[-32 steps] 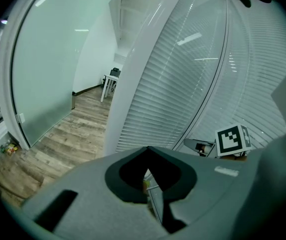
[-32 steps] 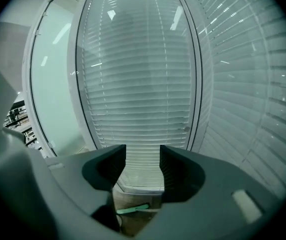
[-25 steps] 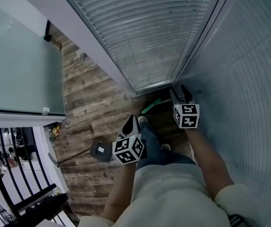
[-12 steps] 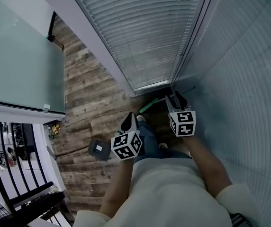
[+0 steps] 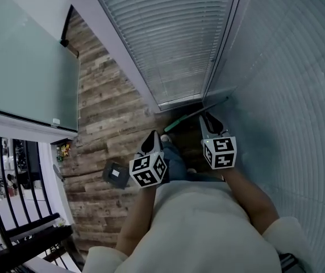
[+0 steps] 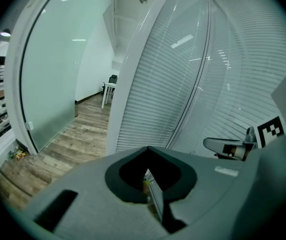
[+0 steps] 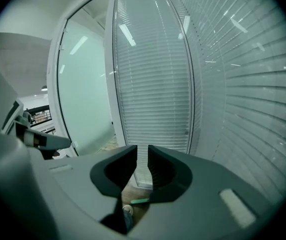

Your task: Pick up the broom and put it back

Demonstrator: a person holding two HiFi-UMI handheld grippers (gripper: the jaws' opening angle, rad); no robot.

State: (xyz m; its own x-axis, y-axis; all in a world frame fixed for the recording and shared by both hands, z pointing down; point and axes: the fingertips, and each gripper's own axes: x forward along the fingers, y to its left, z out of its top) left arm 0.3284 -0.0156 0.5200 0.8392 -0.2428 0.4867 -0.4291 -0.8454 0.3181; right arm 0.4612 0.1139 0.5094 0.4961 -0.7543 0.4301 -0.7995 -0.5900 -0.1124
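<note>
- The broom (image 5: 177, 123) is at the centre of the head view, on the wooden floor (image 5: 105, 112) at the foot of the window blinds (image 5: 168, 38). Its green part points toward the lower left, and a thin dark handle runs from it up and right into the corner where the two blind-covered walls meet.
- The right gripper (image 5: 209, 118) is just right of the green part and just below the handle line, near the broom but not holding it.
- In the right gripper view the right gripper (image 7: 142, 156) has a narrow slit between its jaws. They have just been closing, and nothing stands between them.
- The broom's green part (image 7: 139, 201) shows low in that view, beneath the jaws and clear of them.
- The left gripper (image 5: 153, 136) is lower left of the broom's green end, apart from it.
- In the left gripper view the jaws of the left gripper (image 6: 148, 149) meet at their tips and hold nothing.
- A dark square object (image 5: 116, 174) lies on the floor left of the left gripper.
</note>
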